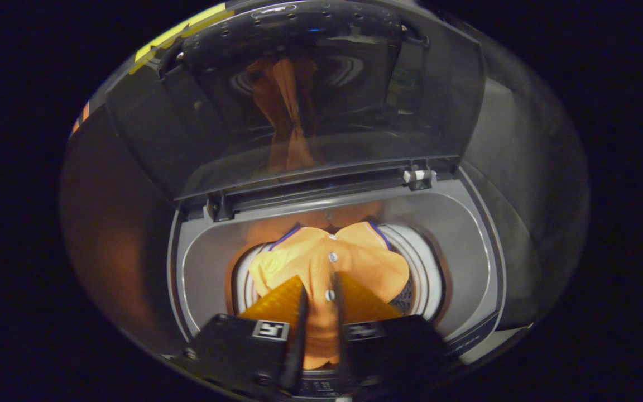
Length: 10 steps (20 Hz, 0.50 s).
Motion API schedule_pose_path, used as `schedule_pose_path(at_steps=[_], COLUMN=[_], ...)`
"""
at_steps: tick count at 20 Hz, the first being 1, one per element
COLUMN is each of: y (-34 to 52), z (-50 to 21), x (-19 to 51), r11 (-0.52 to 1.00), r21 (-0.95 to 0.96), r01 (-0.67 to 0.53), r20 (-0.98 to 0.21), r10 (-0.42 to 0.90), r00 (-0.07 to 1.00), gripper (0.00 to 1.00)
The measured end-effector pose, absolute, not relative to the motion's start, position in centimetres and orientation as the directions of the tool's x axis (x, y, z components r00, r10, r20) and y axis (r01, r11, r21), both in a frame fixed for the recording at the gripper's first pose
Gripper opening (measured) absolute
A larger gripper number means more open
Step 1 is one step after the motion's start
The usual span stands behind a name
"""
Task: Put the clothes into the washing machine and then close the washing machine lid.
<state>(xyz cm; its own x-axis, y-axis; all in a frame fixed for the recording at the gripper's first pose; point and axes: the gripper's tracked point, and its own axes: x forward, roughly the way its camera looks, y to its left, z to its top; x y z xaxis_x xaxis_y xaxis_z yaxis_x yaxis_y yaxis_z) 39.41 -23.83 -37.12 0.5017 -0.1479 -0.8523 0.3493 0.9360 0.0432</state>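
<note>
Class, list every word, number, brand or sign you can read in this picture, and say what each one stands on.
Nothing reads clearly.
Markers on the gripper body: square patterned signs, no legible words.
Printing on the washing machine front rim, below the fingers: too small and blurred.
The orange shirt, pinched between the fingers over the drum, shows buttons, no text.
Open lid: reflections, no text.
</note>
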Motion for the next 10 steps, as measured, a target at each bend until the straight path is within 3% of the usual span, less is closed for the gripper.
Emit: schedule_pose_path(at_steps=[2, 10], y=[-23.7, -23.3], z=[-36.5, -33.5], x=[39.7, 39.1], r11=[0.944, 0.957], r21=[0.028, -0.036], r01=[0.33, 0.287], r20=[-0.847, -0.805], r10=[-0.153, -0.198], r00=[0.509, 0.56], gripper=[1.0, 1.0])
